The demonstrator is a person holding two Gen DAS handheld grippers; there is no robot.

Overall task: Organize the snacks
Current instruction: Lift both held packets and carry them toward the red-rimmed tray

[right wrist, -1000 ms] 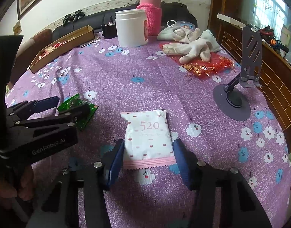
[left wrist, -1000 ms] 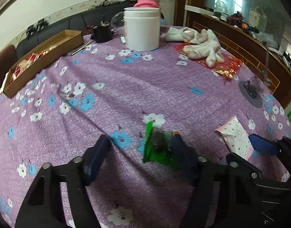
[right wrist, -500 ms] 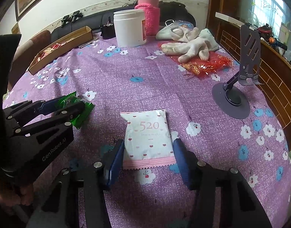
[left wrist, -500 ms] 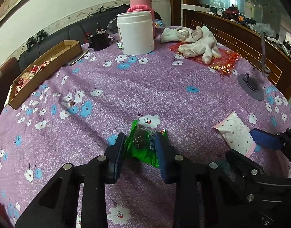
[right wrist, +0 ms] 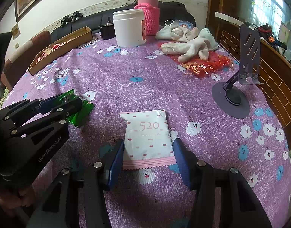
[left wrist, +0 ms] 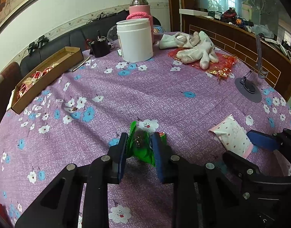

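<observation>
A green snack packet (left wrist: 141,148) sits crumpled between the blue pads of my left gripper (left wrist: 139,138), whose jaws are closing tight on it just above the purple flowered tablecloth (left wrist: 164,95). From the right wrist view, the same green packet (right wrist: 82,112) sticks out past the left gripper (right wrist: 60,102). A white-and-pink packet marked 520 (right wrist: 147,131) lies flat on the cloth. My right gripper (right wrist: 148,144) straddles its near end, both pads against its side edges. That packet (left wrist: 232,136) also shows at the right of the left wrist view.
A long cardboard box (left wrist: 46,76) with red-wrapped snacks lies at the far left. A white tub (left wrist: 135,39) and a pink flask (left wrist: 139,7) stand at the back. White gloves (left wrist: 196,47) rest on a red bag; a grey phone stand (right wrist: 232,98) is at the right.
My left gripper's jaws have gone from wide apart to pinched on the green packet, which now stands crumpled between them. The right gripper and white packet have not moved.
</observation>
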